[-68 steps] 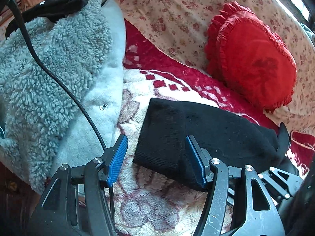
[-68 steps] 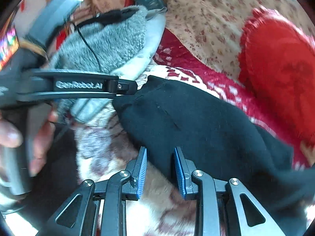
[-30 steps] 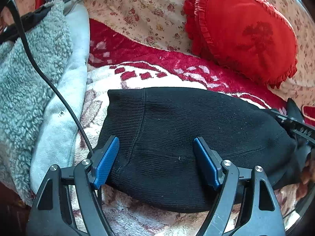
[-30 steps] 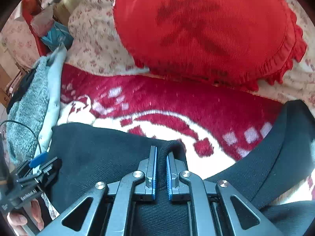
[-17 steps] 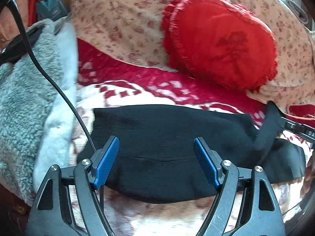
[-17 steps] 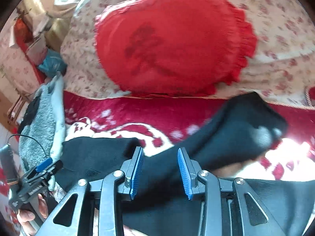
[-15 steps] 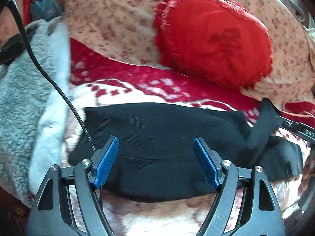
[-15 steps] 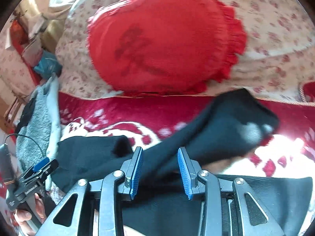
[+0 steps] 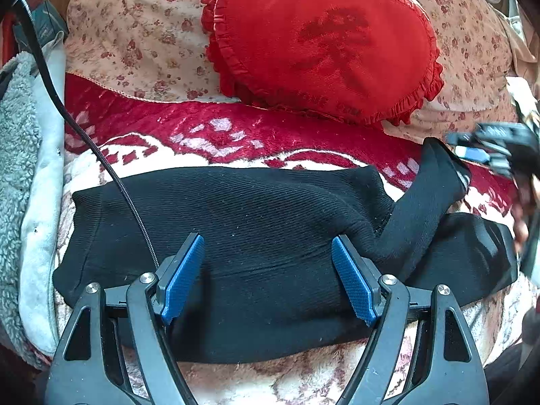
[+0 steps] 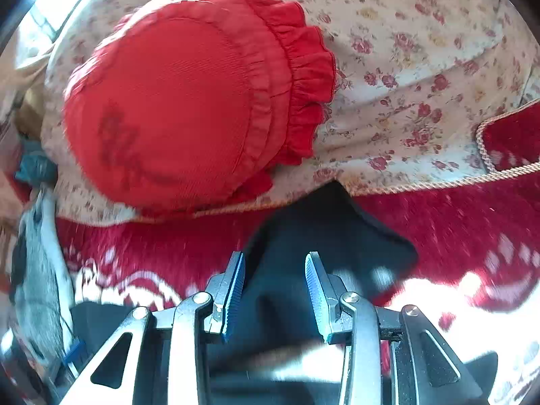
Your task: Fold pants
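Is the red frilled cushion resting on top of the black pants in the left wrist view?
No, the red frilled cushion lies beyond the black pants, with a strip of red blanket between them.

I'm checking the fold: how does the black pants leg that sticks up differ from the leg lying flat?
The raised leg slants up off the blanket, its cuffed end in the air; the flat leg lies on the blanket and runs out sideways. The raised leg crosses over the flat leg. Both are the same black ribbed knit.

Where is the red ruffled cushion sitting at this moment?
In the left wrist view the red cushion fills the upper centre, leaning on the floral cover behind the red blanket, beyond the black pants.
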`<state>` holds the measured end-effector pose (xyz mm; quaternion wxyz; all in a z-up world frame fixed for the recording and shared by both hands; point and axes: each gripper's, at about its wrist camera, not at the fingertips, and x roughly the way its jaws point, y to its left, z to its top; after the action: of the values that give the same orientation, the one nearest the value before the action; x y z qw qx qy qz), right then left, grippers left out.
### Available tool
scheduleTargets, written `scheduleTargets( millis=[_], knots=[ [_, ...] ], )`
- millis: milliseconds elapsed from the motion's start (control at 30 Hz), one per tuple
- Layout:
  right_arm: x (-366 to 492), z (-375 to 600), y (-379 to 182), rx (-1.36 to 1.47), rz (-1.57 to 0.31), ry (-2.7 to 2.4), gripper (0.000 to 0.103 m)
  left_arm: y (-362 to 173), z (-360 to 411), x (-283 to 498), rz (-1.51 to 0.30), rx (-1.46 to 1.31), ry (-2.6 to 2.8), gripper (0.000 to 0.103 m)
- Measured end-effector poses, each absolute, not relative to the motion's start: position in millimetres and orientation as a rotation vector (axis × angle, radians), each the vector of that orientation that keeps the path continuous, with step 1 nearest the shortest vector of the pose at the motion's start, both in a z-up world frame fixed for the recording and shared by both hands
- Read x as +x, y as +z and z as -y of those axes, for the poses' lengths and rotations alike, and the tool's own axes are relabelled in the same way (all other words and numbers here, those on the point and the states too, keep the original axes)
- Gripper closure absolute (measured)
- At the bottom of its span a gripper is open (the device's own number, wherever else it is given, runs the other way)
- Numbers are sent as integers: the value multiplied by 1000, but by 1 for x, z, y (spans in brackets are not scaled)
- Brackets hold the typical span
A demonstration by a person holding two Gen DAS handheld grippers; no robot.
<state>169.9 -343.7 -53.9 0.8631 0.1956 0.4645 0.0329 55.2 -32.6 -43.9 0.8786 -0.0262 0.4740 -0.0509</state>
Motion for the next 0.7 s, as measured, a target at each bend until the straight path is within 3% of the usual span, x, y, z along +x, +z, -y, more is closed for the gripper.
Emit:
scheduleTargets(
  millis=[300, 333, 367, 433, 700],
  knots=[
    [252, 326, -96, 296, -1190, -76, 66, -58, 28, 59, -1016, -91, -129, 25],
    [254, 324, -97, 284, -1187, -84, 68, -59, 28, 60, -1017, -92, -130, 25],
    [255, 322, -95, 258, -1176, -92, 80, -59, 28, 60, -1018, -94, -131, 25],
    [251, 319, -90, 224, -1162, -73, 92, -59, 26, 60, -1017, -99, -135, 25],
    [147, 366, -27, 344, -940, 2, 95, -50, 20, 55, -1003, -120, -126, 25]
  ],
)
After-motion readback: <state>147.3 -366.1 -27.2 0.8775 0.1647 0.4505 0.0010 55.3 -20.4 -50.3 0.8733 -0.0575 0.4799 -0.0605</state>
